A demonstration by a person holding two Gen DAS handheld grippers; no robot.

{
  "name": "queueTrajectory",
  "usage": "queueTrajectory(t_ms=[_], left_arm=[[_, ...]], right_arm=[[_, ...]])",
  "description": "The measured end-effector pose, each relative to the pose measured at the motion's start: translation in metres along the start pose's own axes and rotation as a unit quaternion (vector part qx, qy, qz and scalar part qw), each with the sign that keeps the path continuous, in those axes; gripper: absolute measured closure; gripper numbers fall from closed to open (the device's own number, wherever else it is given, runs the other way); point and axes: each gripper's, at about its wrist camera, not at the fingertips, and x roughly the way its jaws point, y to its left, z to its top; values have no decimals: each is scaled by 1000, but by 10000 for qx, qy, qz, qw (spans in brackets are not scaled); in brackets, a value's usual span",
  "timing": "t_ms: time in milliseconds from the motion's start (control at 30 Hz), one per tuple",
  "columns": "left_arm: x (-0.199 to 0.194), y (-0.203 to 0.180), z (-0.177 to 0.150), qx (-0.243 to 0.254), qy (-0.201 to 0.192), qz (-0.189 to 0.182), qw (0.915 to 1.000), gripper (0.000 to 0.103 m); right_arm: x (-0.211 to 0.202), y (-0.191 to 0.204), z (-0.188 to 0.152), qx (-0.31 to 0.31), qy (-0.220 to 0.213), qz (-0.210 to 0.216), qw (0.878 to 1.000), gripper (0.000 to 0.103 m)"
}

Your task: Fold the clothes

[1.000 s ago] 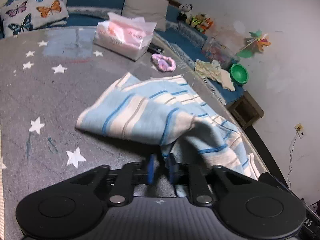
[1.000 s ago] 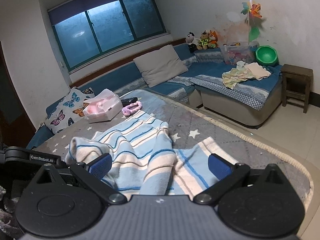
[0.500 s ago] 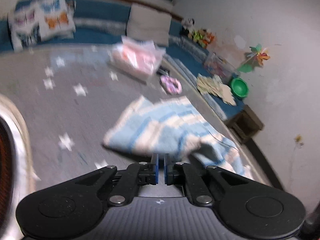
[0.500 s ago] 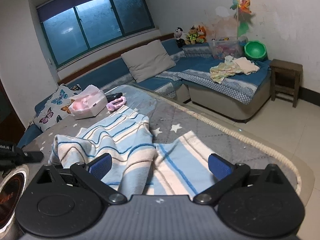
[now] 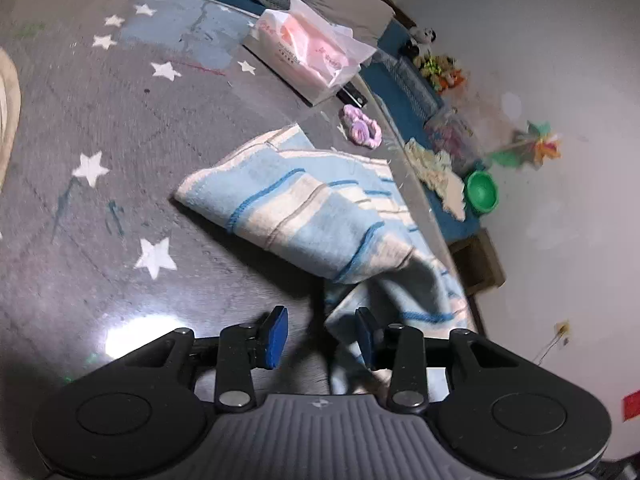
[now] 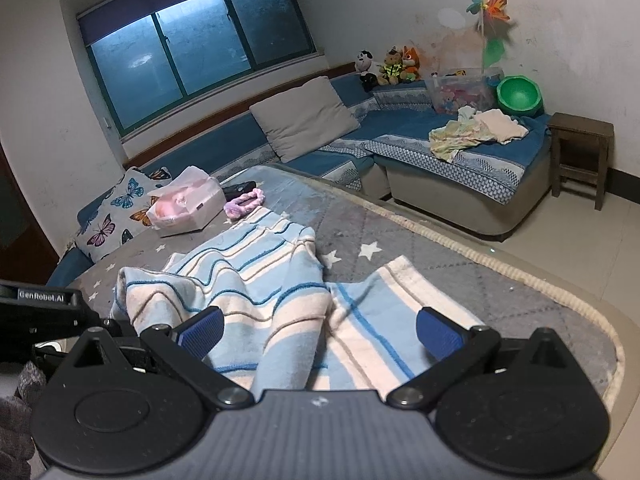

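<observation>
Sweater (image 6: 256,292): light blue w/ cream bands, dark blue stripes, rumpled on grey star mat (image 5: 100,128). Left gripper (image 5: 322,334) jaws just parted, edge of cloth between, not pinched. Right gripper (image 6: 320,330) wide, empty.

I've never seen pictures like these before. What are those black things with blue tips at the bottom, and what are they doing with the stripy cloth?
Those are two grabbers that a person holds, one in each hand. Each has a small camera looking out along its two fingers, so you get one picture per grabber.

In the left camera's picture, the left gripper has just been opening its jaws. An edge of the striped garment lies by its right-hand blue pad, but nothing is pinched.

In the right camera's picture, the right gripper is wide open above the same garment, holding nothing.

The garment lies crumpled, partly folded over, on a grey starry mat. Further back are a tissue box and a purple scrunchie.
</observation>
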Motion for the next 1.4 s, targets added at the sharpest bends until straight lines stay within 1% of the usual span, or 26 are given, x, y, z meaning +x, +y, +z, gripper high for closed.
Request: queueTrajectory(t_ms=[167, 233, 267, 333, 433, 533, 667, 800, 867, 900, 1000, 1067, 1133, 1167, 1200, 1233, 1300, 1333, 1367, 1400], left_arm=[[8, -1, -2, -265, -3, -131, 9996, 65], [11, 0, -4, -450, 8, -206, 9988, 76], [12, 1, -5, -573, -1, -263, 9980, 78], [12, 3, -6, -731, -73, -326, 9968, 88], [8, 3, -5, -643, -215, -286, 9973, 95], [-4, 2, -2, -494, -474, -214, 9974, 96], [-25, 0, 3, -171, -828, 22, 9964, 97], [-59, 7, 10, 121, -1249, 282, 9917, 99], [-77, 12, 14, 278, -1443, 450, 9881, 100], [-86, 15, 16, 365, -1550, 565, 9856, 102], [-116, 27, 22, 664, -1940, 930, 9743, 102], [-130, 38, 26, 794, -2035, 1155, 9690, 102], [-136, 51, 30, 745, -1798, 1174, 9738, 102], [-135, 55, 28, 700, -1680, 1118, 9769, 102], [-134, 59, 25, 654, -1562, 1056, 9799, 102], [-133, 62, 23, 608, -1444, 994, 9826, 99], [-127, 64, 19, 401, -1273, 760, 9881, 98], [-123, 64, 17, 294, -1188, 641, 9904, 93], [-120, 65, 15, 188, -1103, 521, 9924, 85], [-117, 66, 13, 82, -1018, 401, 9940, 71]], right_arm=[[4, -1, -3, 24, 46, -11, 10000, 0], [5, -1, -4, 51, 63, 4, 10000, 0], [5, -1, -4, 51, 69, 15, 10000, 0], [5, 0, -4, 1, 56, -16, 10000, 0], [4, -1, -4, -50, 51, -65, 10000, 0], [1, -5, -3, -40, 22, -129, 9999, 0], [0, -10, -3, -40, 27, -281, 9996, 0], [-2, -10, -6, -303, 55, -549, 9980, 0], [-3, -12, -6, -389, 83, -626, 9972, 0], [-3, -11, -6, -448, 113, -663, 9967, 0], [-1, -10, -6, -636, 209, -781, 9947, 0], [4, -8, -7, -795, 306, -870, 9926, 0], [6, -8, -8, -851, 369, -908, 9915, 0], [8, -8, -8, -850, 377, -922, 9914, 0], [9, -7, -9, -836, 386, -939, 9913, 0], [10, -8, -9, -810, 405, -951, 9913, 0], [13, -8, -10, -788, 434, -984, 9911, 0], [14, -8, -10, -797, 439, -1006, 9908, 0], [14, -7, -11, -807, 444, -1028, 9904, 0], [14, -6, -11, -822, 448, -1024, 9903, 0]])
